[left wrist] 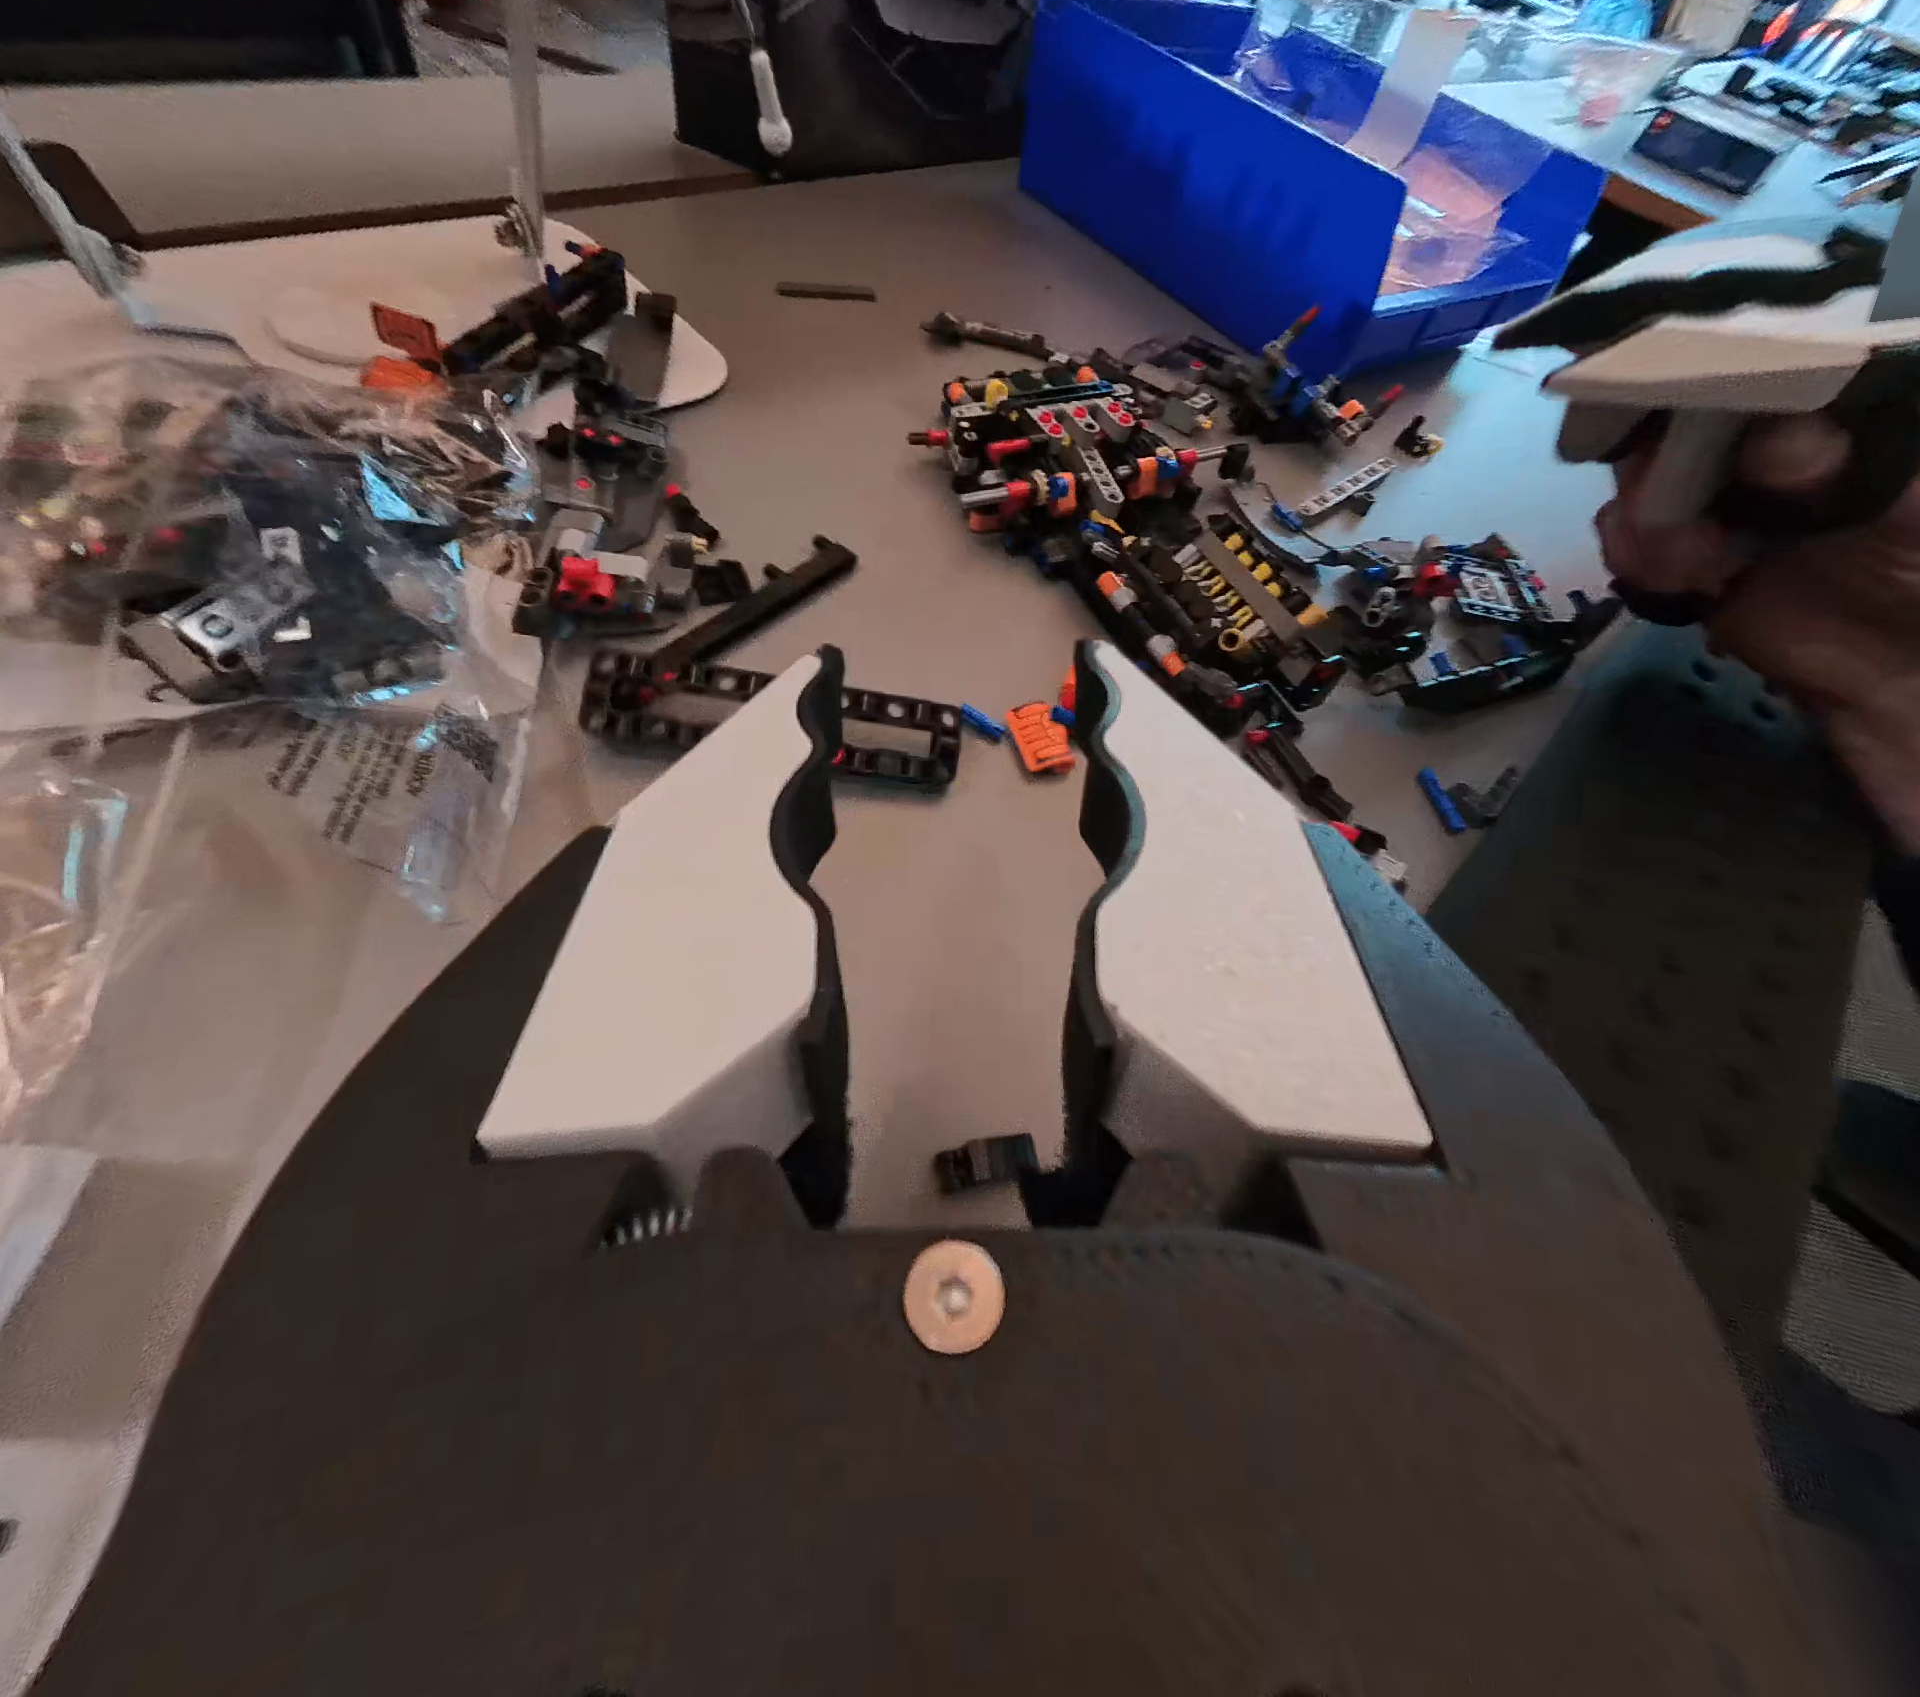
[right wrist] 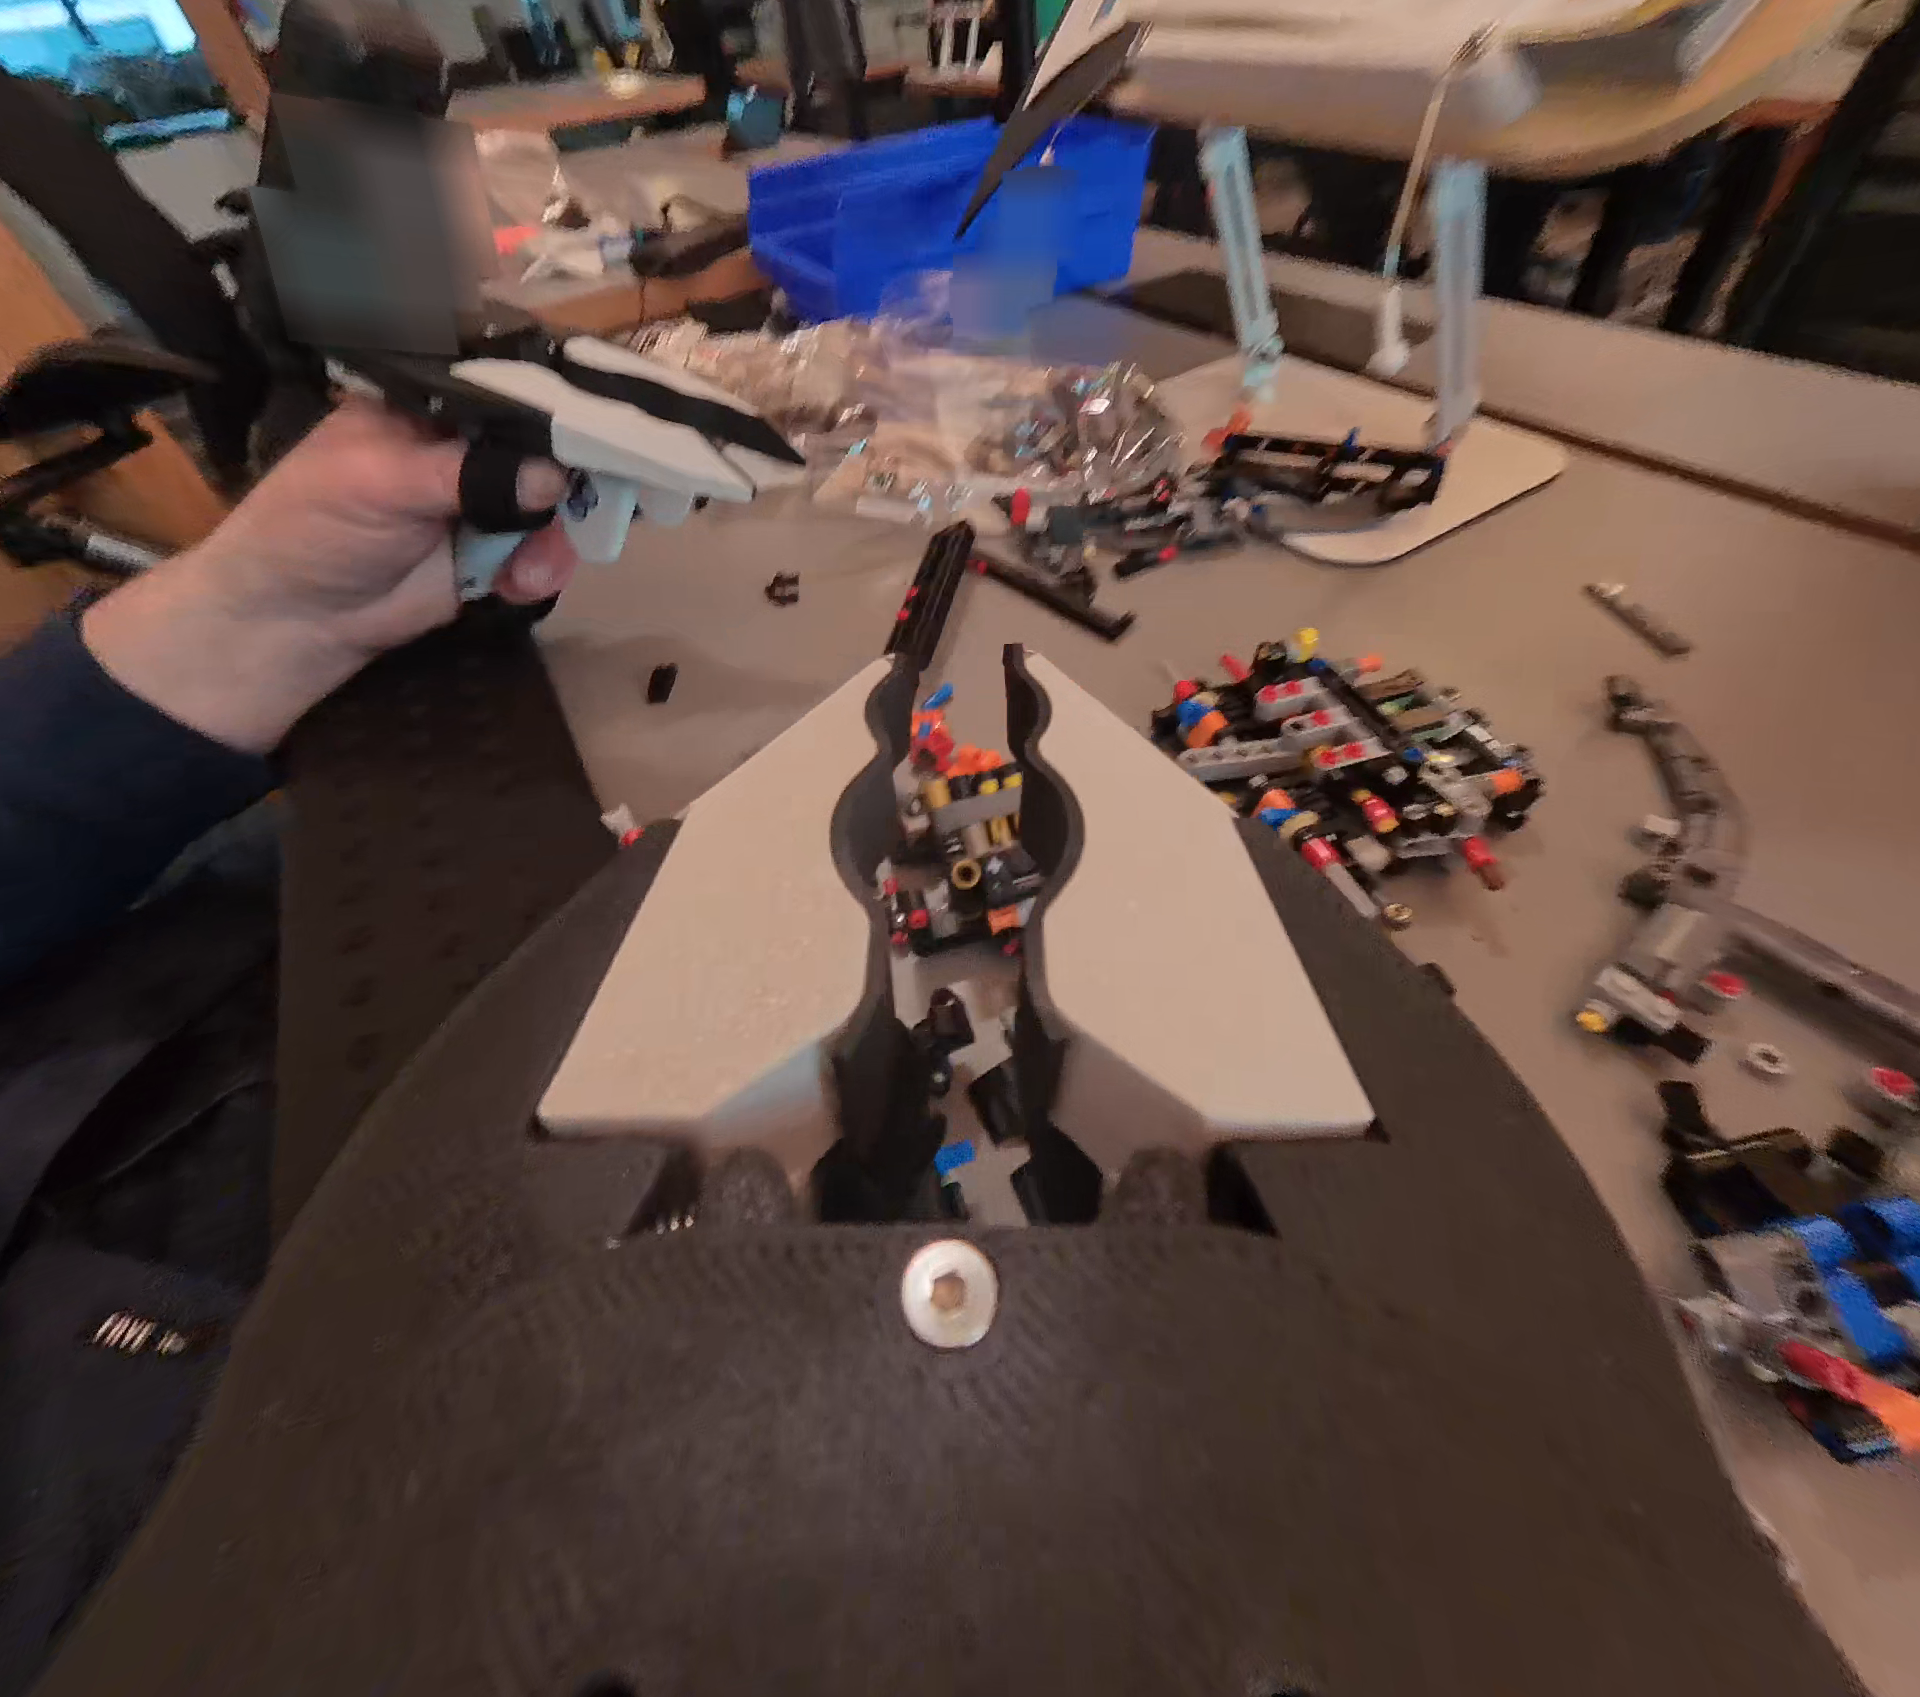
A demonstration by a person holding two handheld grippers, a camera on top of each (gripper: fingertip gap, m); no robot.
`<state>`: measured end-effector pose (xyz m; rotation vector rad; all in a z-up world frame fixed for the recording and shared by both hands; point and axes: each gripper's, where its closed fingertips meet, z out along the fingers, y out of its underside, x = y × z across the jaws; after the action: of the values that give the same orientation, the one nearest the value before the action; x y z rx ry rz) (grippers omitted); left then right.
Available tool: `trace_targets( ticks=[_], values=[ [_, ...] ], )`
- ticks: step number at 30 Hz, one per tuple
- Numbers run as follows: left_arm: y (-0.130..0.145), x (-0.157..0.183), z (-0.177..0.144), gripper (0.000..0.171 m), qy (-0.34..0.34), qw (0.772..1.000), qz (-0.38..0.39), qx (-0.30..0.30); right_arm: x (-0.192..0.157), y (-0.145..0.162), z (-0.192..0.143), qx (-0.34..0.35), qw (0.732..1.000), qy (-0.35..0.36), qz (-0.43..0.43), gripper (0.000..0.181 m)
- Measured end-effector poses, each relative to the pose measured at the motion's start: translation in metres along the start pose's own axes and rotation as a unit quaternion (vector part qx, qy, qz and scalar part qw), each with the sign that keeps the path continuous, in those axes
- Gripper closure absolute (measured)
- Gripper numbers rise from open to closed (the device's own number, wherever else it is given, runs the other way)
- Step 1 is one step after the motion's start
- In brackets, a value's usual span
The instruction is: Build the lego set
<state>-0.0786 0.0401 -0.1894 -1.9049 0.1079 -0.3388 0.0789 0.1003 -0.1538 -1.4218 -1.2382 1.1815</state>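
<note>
Lying just ahead of the empty left hand-held gripper [left wrist: 956,671]: orange lego piece [left wrist: 1039,731].

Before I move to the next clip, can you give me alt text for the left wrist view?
The left claw hangs open and empty above a grey table strewn with lego pieces, with a black frame piece just past its tips. A half-built lego model lies ahead, a clear bag of parts to the left and a blue bin behind. The right claw enters from the right.

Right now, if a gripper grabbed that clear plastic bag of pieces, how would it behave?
The plastic bag looks thin and crinkled, so it would probably sag and fold. Loose parts inside would likely shift. Its glossy film may slip between the fingers.
</note>
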Motion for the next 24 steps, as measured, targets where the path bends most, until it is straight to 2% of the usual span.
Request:
trace_targets(
  ticks=[2,4,6,9,15,19,24],
  values=[
    [-0.003,0.005,0.001,0.132,-0.008,0.999,0.033,0.004,0.003,-0.008,-0.008,0.019,1.0,0.004,0.004,0.165],
    [-0.005,0.013,0.006,0.134,-0.013,0.998,0.065,0.005,0.005,-0.005,-0.013,-0.011,1.0,0.01,-0.002,0.164],
    [-0.004,0.018,0.013,0.137,-0.021,0.995,0.093,0.004,0.003,0.016,-0.021,-0.105,0.994,0.017,-0.036,0.167],
    [0.003,0.028,0.025,0.137,-0.011,0.994,0.109,-0.013,-0.005,0.057,-0.037,-0.258,0.962,0.01,-0.085,0.168],
    [0.003,0.043,0.032,0.138,0.005,0.991,0.132,-0.012,-0.007,0.128,-0.037,-0.423,0.9,-0.008,-0.104,0.162],
    [0.005,0.061,0.035,0.138,0.041,0.988,0.15,-0.011,-0.011,0.13,-0.029,-0.42,0.898,-0.024,-0.131,0.174],
    [0.016,0.106,0.039,0.135,0.129,0.968,0.214,-0.023,-0.024,0.102,-0.018,-0.355,0.917,-0.032,-0.179,0.176]
  ],
)
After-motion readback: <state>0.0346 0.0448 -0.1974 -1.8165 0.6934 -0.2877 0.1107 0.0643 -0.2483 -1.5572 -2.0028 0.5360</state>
